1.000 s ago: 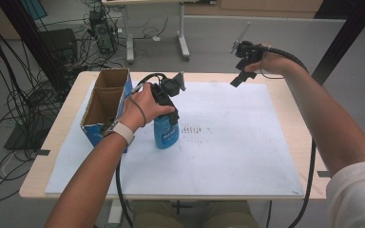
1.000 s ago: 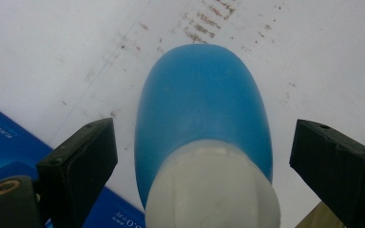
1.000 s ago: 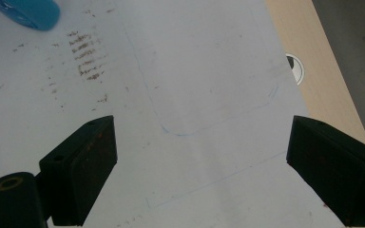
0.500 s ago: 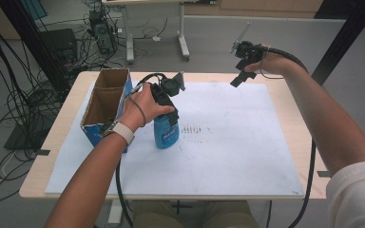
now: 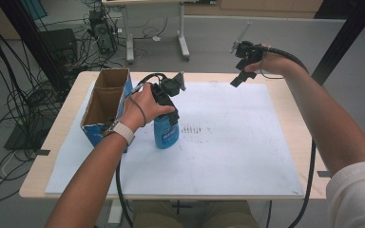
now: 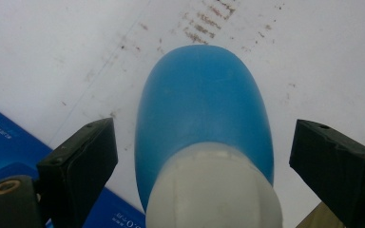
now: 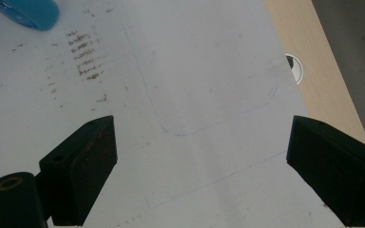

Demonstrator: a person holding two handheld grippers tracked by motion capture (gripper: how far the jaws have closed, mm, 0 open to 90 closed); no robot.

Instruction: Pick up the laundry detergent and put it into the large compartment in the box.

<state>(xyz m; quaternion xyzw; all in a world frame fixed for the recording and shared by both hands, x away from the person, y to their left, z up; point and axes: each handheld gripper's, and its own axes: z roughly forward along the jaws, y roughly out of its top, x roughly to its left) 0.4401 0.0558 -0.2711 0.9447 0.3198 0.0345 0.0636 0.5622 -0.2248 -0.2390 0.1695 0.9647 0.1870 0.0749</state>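
A blue bottle (image 5: 166,135) with a white cap (image 6: 214,190) stands upright on the white sheet (image 5: 228,142), left of centre. My left gripper (image 5: 167,111) points down over its top. In the left gripper view the bottle (image 6: 204,109) sits between the jaws of the left gripper (image 6: 202,161), which are spread wide with a gap on each side, so it is open. My right gripper (image 5: 237,80) is held up over the far right of the table. Its jaws (image 7: 199,161) are open with nothing between them, and the bottle's base (image 7: 28,12) shows far off.
An open cardboard box (image 5: 105,99) with blue sides (image 6: 0,137) stands just left of the bottle. Dark smudges (image 5: 192,129) mark the sheet to the bottle's right. The wooden table edge (image 7: 313,71) runs beside the sheet. Cables and desk legs lie on the floor beyond.
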